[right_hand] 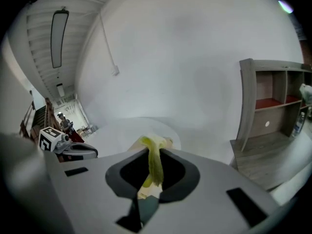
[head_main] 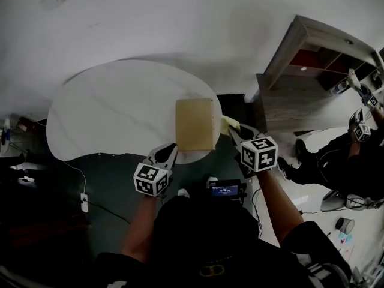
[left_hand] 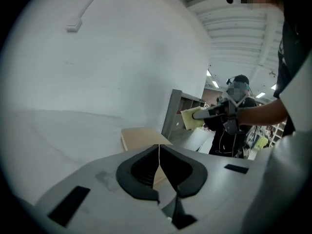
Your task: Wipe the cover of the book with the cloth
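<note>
In the head view, a tan book (head_main: 195,125) is seen lying flat at the near right edge of a white table (head_main: 108,113). The left gripper (head_main: 167,153) is held just off the book's near left corner. The right gripper (head_main: 235,133) is held just beside the book's right edge, with a yellow cloth (head_main: 227,123) at its tip.

In the left gripper view, the jaws are seen pressed together with nothing between them; the book lies beyond them.

In the right gripper view, the jaws are clamped on the cloth, which is bunched and stands up between them, with the table beyond.
</note>
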`<state>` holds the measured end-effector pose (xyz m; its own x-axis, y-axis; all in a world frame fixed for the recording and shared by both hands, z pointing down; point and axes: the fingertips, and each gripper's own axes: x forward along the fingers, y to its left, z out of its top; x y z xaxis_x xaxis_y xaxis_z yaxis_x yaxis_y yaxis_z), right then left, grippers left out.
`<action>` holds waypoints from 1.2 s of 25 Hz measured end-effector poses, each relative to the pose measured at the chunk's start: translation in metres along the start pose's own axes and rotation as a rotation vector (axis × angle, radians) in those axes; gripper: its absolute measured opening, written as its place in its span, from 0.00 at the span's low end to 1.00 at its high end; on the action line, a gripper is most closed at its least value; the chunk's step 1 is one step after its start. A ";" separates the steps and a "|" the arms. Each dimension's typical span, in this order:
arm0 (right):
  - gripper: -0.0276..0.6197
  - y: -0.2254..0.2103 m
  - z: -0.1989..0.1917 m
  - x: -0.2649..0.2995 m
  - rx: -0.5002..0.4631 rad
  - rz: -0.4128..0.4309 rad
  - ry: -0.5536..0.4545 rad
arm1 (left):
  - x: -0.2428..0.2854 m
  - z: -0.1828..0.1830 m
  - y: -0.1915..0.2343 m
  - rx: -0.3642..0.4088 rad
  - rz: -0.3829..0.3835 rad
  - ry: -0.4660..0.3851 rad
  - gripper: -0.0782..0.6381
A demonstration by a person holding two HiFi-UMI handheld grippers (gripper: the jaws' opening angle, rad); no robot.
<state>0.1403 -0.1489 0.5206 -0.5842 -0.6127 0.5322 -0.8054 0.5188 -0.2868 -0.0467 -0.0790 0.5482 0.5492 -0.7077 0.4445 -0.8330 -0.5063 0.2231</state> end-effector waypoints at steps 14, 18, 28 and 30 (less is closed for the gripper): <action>0.18 0.109 -0.046 -0.043 -0.116 -0.072 -0.047 | -0.085 -0.039 -0.051 0.296 -0.095 0.012 0.12; 0.18 0.137 -0.071 -0.062 -0.114 -0.087 -0.047 | -0.116 -0.054 -0.064 0.307 -0.090 -0.019 0.12; 0.18 0.174 -0.100 -0.099 -0.111 -0.133 -0.090 | -0.160 -0.078 -0.083 0.312 -0.082 -0.053 0.12; 0.18 0.178 -0.102 -0.105 -0.116 -0.137 -0.096 | -0.164 -0.080 -0.087 0.313 -0.088 -0.064 0.12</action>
<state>0.0679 0.0686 0.4951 -0.4810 -0.7334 0.4803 -0.8643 0.4884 -0.1199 -0.0692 0.1205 0.5249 0.6298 -0.6788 0.3775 -0.7264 -0.6869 -0.0233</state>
